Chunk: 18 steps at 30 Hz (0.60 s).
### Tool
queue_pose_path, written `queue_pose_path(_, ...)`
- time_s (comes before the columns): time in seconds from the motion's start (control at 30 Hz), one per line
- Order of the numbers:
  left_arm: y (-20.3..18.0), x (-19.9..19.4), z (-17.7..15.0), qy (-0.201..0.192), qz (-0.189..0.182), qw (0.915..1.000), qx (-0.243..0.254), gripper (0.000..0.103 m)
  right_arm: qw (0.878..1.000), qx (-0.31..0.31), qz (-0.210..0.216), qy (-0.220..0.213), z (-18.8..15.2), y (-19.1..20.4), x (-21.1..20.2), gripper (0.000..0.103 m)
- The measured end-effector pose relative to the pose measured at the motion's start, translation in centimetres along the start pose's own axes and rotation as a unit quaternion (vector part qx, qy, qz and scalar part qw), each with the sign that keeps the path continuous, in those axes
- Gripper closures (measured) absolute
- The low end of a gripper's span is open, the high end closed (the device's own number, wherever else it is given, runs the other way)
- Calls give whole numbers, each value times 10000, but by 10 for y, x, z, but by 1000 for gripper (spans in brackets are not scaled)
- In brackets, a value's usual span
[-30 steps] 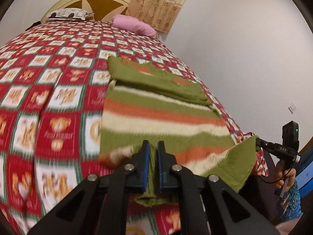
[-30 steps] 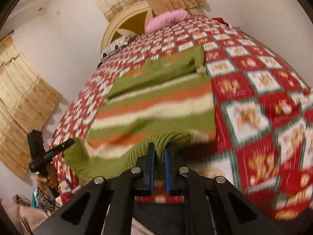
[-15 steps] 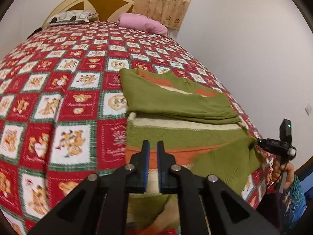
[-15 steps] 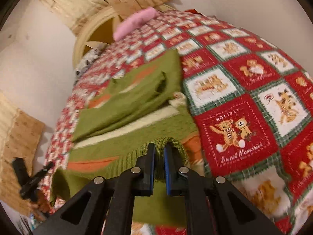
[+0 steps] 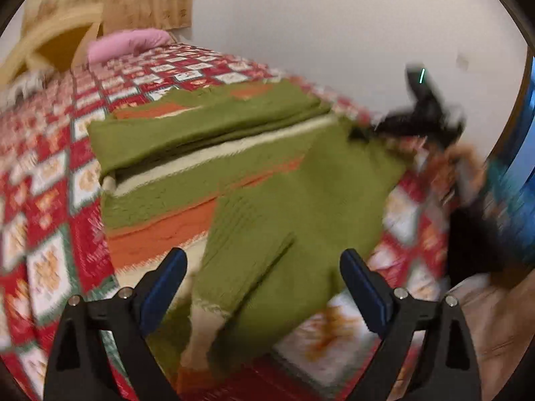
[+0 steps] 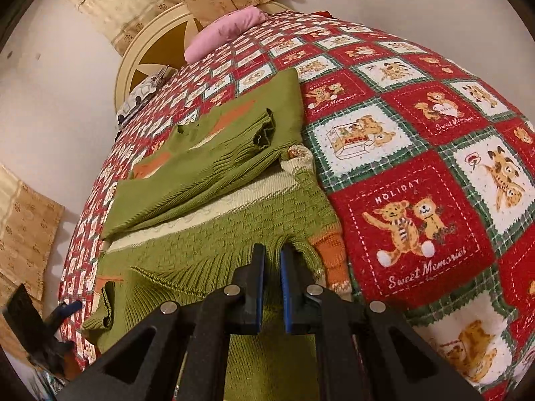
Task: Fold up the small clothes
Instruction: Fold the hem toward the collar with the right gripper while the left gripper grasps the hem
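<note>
On bedspread, one sweater (striped), two grippers

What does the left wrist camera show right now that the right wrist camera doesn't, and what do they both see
Only the left wrist view shows the left gripper with its jaws spread wide and nothing between them, plus the right gripper seen from outside at the far corner.

Only the right wrist view shows the right gripper closed on the green hem of the sweater, the readable teddy-bear squares and a loose ribbed cuff.

Both show the striped sweater on the patchwork quilt, the pink pillow, the headboard and curtains.
</note>
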State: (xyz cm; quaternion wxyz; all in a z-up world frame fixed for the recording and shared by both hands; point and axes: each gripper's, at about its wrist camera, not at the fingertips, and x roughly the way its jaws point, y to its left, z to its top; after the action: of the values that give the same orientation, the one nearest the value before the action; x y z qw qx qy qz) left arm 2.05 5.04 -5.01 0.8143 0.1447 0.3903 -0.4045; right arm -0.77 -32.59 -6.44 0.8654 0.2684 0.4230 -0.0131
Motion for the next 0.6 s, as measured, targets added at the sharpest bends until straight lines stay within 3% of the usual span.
queue_pose_path(0.07,4,8,-1,64,33,10000,-43,26,10000,-39,0,27,1,1,0,94)
queue_pose_path(0.13,23,17,-2,204,-171,9982,-528,53,10000,-38,6,55,1,1,0,94)
queue_pose_path(0.17,32,20,-2,212,-223,9965,-771,59,10000,-7,20,74,2,0,0,94)
queue_pose_path(0.23,49,17,-2,47,-353,9919,-1217,84,9999,77,66,101,3,0,1,93)
queue_pose_path(0.4,67,20,-4,-19,-525,9797,-1935,89,9984,392,399,8,6,-9,-5,92)
queue_pose_path(0.5,65,21,-8,-38,-520,9779,-2027,88,9929,792,775,-436,6,-18,-25,88)
queue_pose_path(0.6,63,26,-4,-22,-468,9774,-2061,79,9864,1037,894,-910,1,-25,-47,86)
